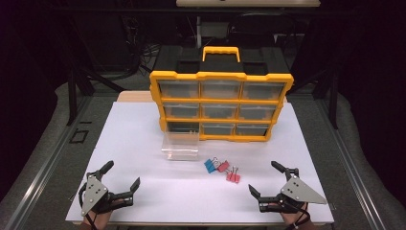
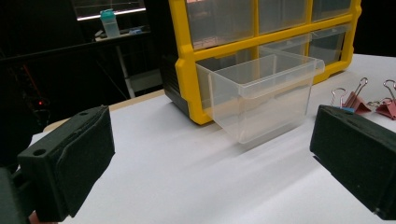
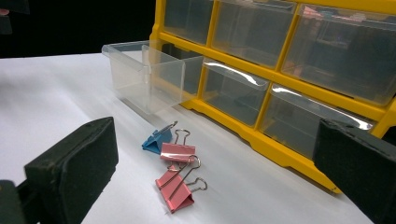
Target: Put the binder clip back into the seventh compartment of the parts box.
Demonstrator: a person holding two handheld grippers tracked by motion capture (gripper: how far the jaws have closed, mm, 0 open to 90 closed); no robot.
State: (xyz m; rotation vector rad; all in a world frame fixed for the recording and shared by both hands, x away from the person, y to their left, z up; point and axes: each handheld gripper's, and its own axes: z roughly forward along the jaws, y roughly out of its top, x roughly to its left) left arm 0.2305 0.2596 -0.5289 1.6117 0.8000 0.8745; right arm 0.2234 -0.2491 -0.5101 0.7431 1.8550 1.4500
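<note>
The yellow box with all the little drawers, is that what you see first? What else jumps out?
Yes, the yellow drawer cabinet stands at the back of the white table. One clear drawer is pulled out at its bottom left corner, and a blue clip lies with pink clips nearby. Left gripper and right gripper rest open at the near edge.

Left tongs (image 2: 210, 172) spread wide over white worktop (image 2: 187, 177), clear drawer (image 2: 261, 100) pulled from yellow organizer (image 2: 187, 60), binder clips (image 2: 369, 100) beside it

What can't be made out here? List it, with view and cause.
- Organiser drawer contents: high view, frosted fronts, too small.
- Red clips count: high view, overlapping.
- Blue clip: left gripper view, behind the jaw.
- Clear drawer far end: right gripper view, inside its slot.
</note>
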